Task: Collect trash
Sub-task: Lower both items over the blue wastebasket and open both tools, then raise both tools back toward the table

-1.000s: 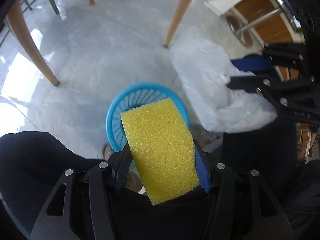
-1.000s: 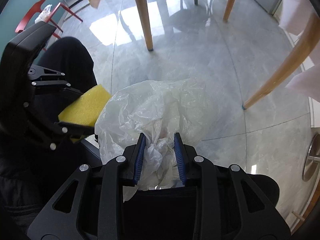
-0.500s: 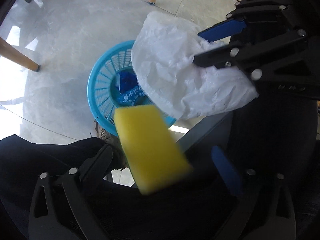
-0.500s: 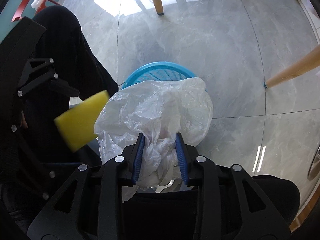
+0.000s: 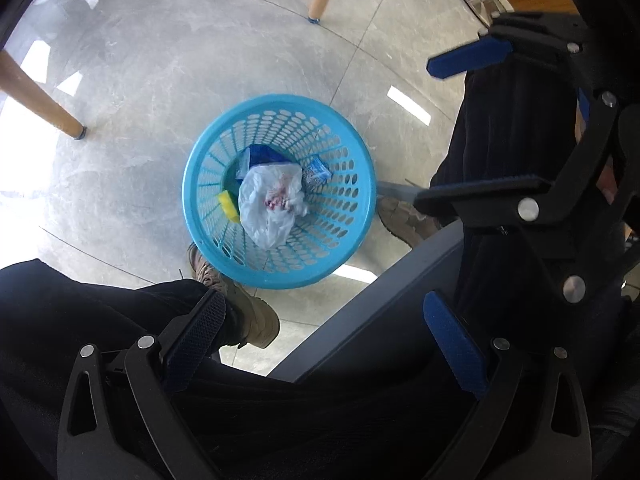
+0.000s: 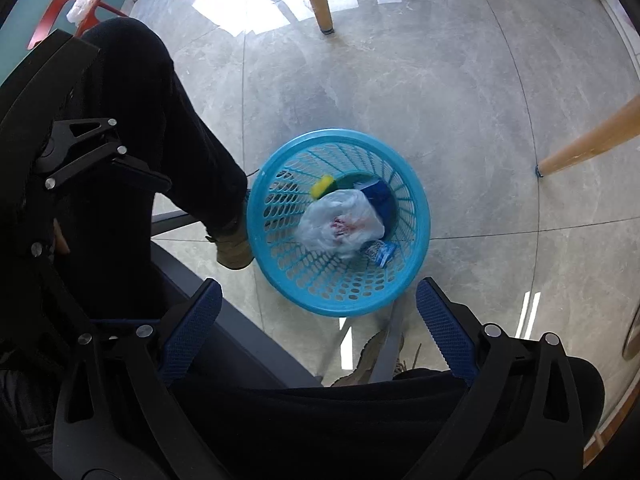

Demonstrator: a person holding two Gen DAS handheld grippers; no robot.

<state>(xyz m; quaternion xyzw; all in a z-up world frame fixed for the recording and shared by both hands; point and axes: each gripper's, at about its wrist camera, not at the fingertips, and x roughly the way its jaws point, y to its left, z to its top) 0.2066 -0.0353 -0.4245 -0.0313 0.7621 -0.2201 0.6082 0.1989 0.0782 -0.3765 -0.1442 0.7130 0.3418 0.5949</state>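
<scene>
Your left gripper [image 5: 324, 344] stands spread wide with nothing between its pads, pointing down over the floor [image 5: 160, 60]. Below it the blue basket [image 5: 276, 276] sits on the floor between your shoes; inside lie the yellow sponge [image 5: 227, 205] against the left wall, the white plastic bag [image 5: 272, 204] in the middle, and blue wrappers [image 5: 316, 172] beside it. Your right gripper [image 6: 316, 328] is opening, with nothing between its jaws, above the same basket.
</scene>
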